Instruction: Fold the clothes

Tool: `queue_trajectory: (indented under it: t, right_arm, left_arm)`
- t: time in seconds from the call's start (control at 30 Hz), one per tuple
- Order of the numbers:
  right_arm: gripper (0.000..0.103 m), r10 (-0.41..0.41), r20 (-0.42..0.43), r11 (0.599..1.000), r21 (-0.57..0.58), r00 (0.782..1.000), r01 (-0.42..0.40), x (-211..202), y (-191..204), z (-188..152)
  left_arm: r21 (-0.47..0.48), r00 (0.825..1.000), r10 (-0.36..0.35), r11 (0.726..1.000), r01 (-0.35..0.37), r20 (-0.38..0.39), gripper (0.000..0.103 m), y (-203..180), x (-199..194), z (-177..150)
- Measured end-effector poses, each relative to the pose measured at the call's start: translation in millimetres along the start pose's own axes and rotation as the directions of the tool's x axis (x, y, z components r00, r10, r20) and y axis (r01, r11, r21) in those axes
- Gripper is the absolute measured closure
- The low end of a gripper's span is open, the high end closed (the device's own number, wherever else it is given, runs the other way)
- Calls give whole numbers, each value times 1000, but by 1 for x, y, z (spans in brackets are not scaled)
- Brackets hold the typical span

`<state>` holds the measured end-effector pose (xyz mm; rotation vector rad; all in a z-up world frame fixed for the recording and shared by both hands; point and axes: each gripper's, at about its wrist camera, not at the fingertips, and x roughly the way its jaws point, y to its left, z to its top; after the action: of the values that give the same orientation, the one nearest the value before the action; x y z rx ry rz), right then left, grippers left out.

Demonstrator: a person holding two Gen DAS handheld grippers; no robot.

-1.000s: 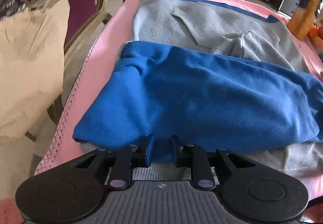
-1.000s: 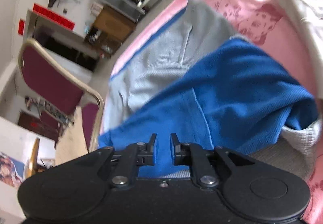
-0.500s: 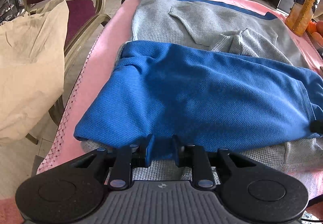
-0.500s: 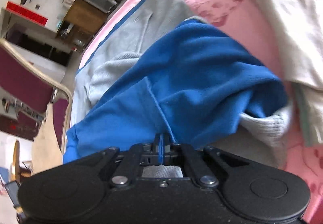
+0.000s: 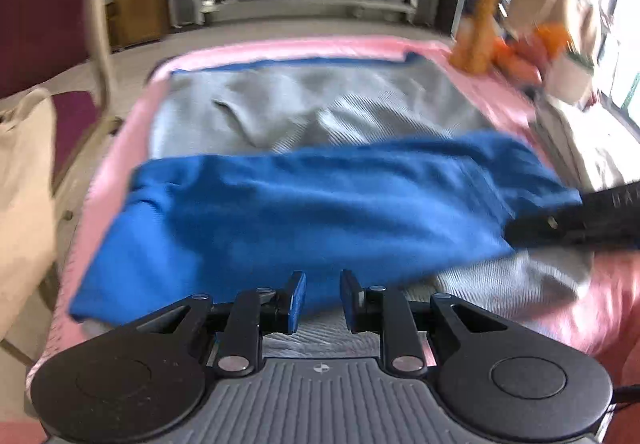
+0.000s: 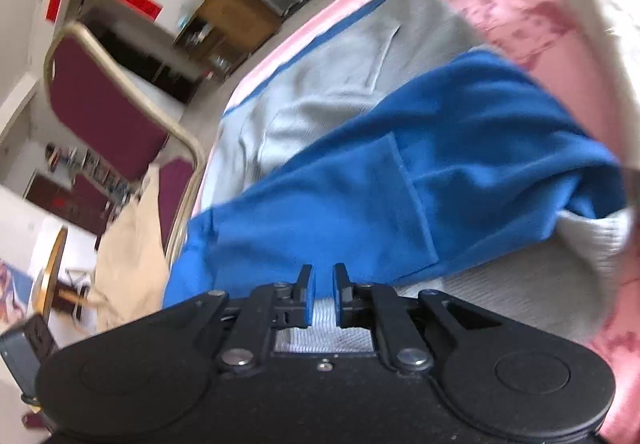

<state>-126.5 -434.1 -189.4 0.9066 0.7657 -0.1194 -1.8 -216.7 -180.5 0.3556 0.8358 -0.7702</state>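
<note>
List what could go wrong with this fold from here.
1. The right gripper has just been opening its jaws and has nothing pinched, so the blue flap may slip back.
2. The gray knit bunches out beneath the flap's end, so the crease may set crooked.
3. The orange bottle stands at the far corner of the pink cover; tugging the cloth might topple it.

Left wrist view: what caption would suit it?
Left gripper poised at the folded blue flap of a grey garment.

grippers: 2 — left gripper (image 5: 322, 298), right gripper (image 6: 322, 294)
grey-and-blue garment (image 5: 320, 200): 1
pink cover (image 5: 120, 148): 1
maroon chair (image 6: 108, 100): 1
beige cloth (image 5: 20, 184) on chair: 1
orange bottle (image 5: 482, 32): 1
wooden cabinet (image 5: 134, 4): 1
</note>
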Motion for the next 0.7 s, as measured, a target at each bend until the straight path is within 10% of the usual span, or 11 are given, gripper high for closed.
queue_trajectory:
  t: [0.33, 0.7]
  right_arm:
    - [100, -188, -21, 982, -4, 982, 188, 6, -12, -2]
    - [85, -121, 105, 992, -34, 987, 125, -15, 0, 4]
  left_arm:
    - [-49, 995, 35, 998, -39, -92, 74, 12, 12, -4]
    - [-169, 998, 54, 984, -55, -11, 78, 33, -10, 5]
